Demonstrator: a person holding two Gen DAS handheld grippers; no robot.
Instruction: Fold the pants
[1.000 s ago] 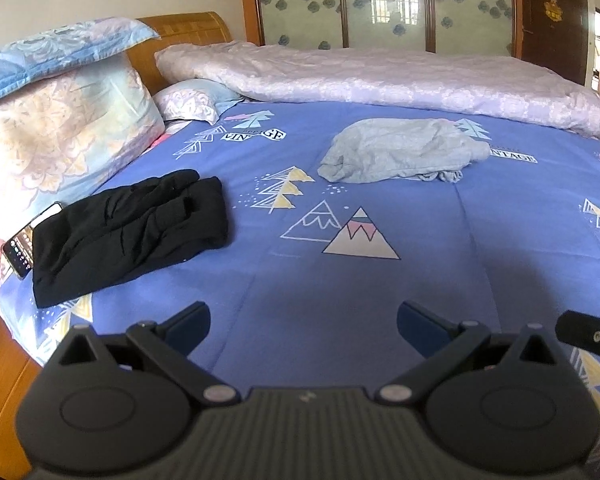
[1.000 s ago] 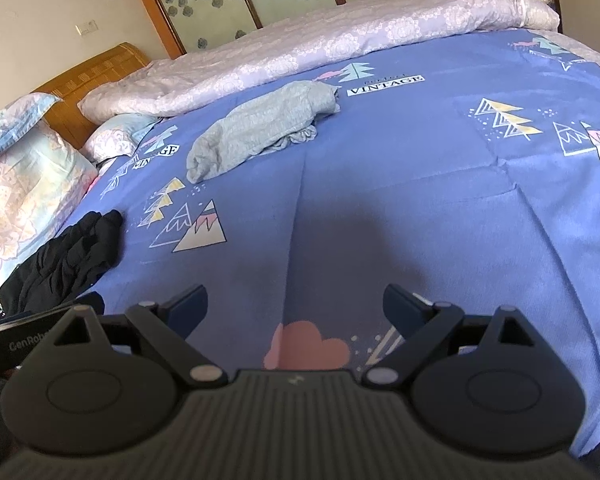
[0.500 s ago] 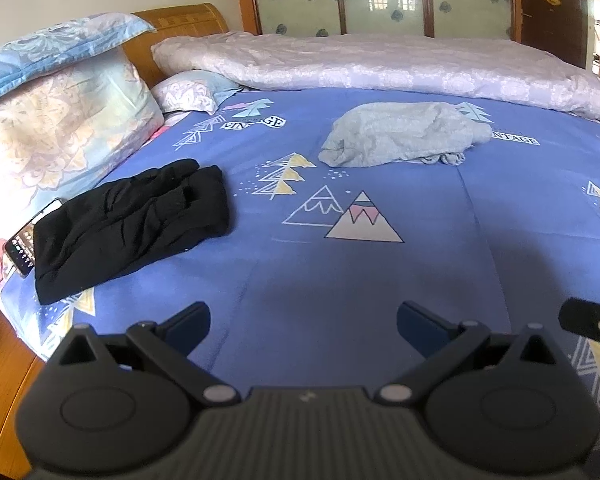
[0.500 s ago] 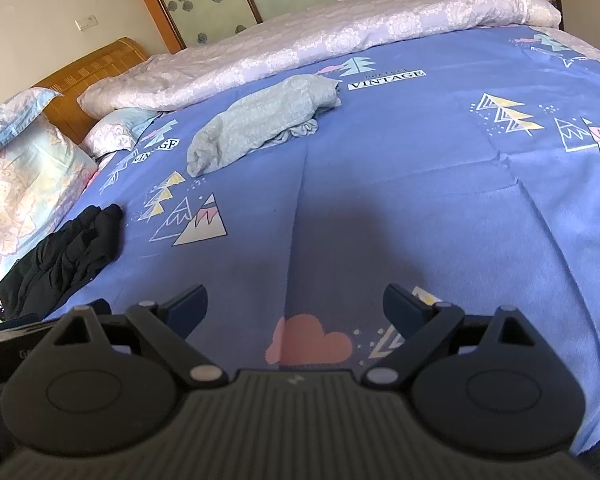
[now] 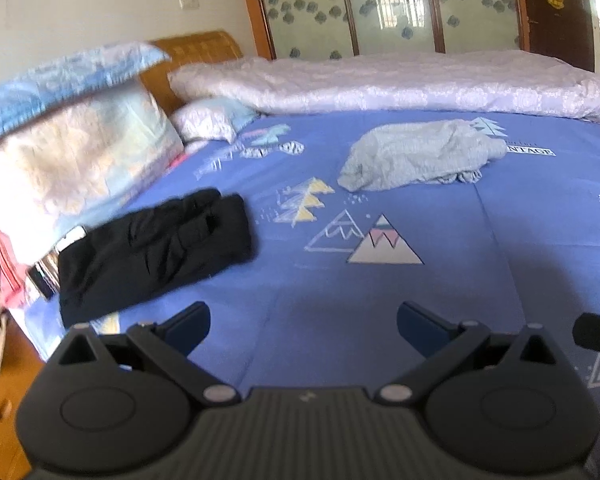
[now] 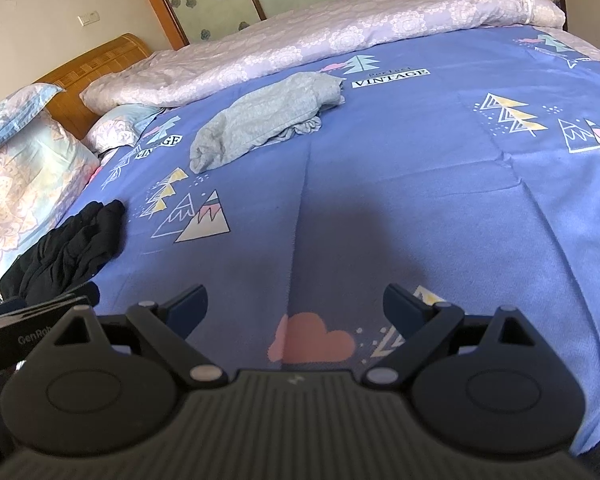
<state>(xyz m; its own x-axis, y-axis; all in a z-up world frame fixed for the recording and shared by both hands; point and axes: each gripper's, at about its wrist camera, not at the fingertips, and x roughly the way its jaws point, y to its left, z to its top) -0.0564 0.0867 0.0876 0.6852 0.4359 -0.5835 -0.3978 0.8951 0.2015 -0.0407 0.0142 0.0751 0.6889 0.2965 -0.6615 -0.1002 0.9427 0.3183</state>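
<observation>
A crumpled light grey pair of pants [image 5: 416, 156] [image 6: 260, 118] lies in a heap far out on the blue patterned bedsheet [image 5: 380, 300] [image 6: 420, 200]. A folded black garment [image 5: 152, 248] [image 6: 68, 252] rests near the bed's left edge. My left gripper [image 5: 302, 326] hovers open over the near part of the sheet, nothing between its fingers. My right gripper [image 6: 296, 306] is open too, above a pink cloud print, well short of the grey pants. Neither gripper touches any cloth.
Stacked pillows [image 5: 68, 152] lean at the left by the wooden headboard [image 5: 196, 48]. A rolled lilac quilt [image 5: 400, 84] [image 6: 320, 36] runs along the far side. A phone [image 5: 48, 268] lies beside the black garment. Wooden floor and furniture [image 5: 0, 400] show at the lower left.
Both views have shifted slightly; the left wrist view has tilted up and now shows more wall and headboard. The grippers stay open and the clothes have not moved.
</observation>
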